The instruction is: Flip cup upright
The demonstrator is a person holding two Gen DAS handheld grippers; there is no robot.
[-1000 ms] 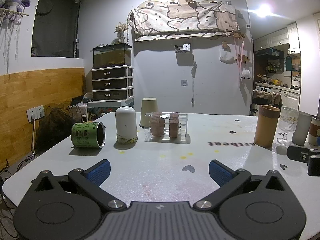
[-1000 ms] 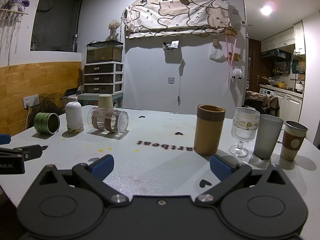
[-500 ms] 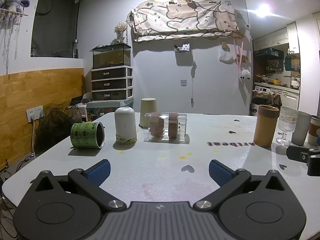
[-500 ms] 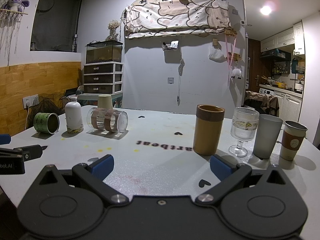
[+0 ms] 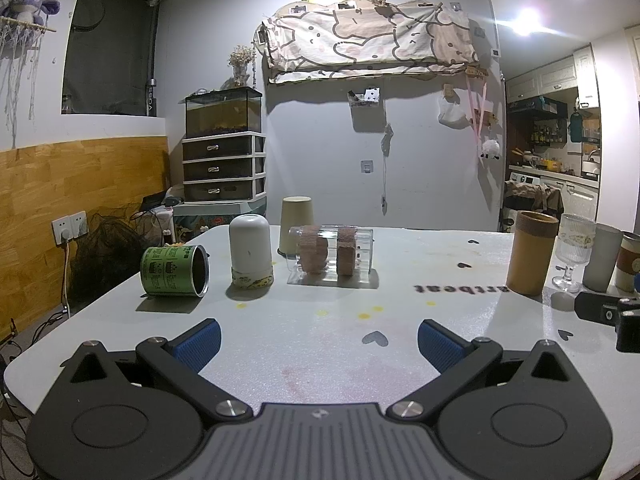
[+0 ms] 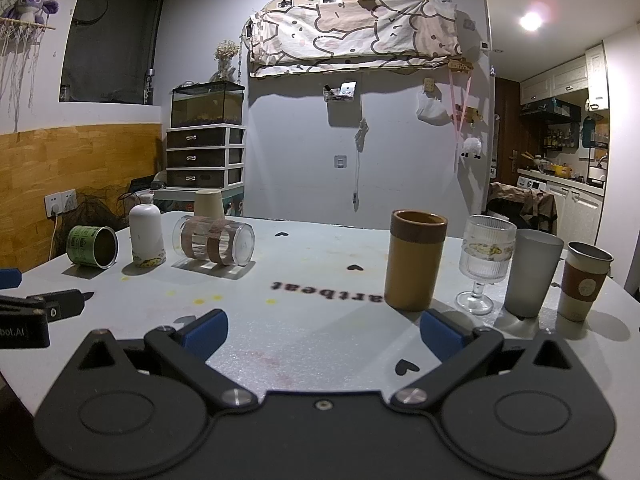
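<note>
A green cup [image 5: 175, 270] lies on its side at the table's left, mouth toward me. A white cup [image 5: 250, 250] stands upside down beside it. A clear cup with two brown bands [image 5: 332, 254] lies on its side. A beige paper cup [image 5: 295, 220] stands upside down behind. The same cups show in the right wrist view: green [image 6: 92, 247], white [image 6: 146, 235], clear [image 6: 214, 240], beige [image 6: 209, 203]. My left gripper [image 5: 319, 340] is open and empty near the front edge. My right gripper [image 6: 323, 330] is open and empty.
On the white table [image 5: 320, 320] at the right stand an upright tan cup [image 6: 416, 259], a ribbed stem glass [image 6: 484, 262], a grey tumbler [image 6: 532, 272] and a sleeved coffee cup [image 6: 585, 286]. Each gripper shows at the other view's edge.
The left view has shifted very slightly. The right gripper has crept forward a little. No cup has moved.
</note>
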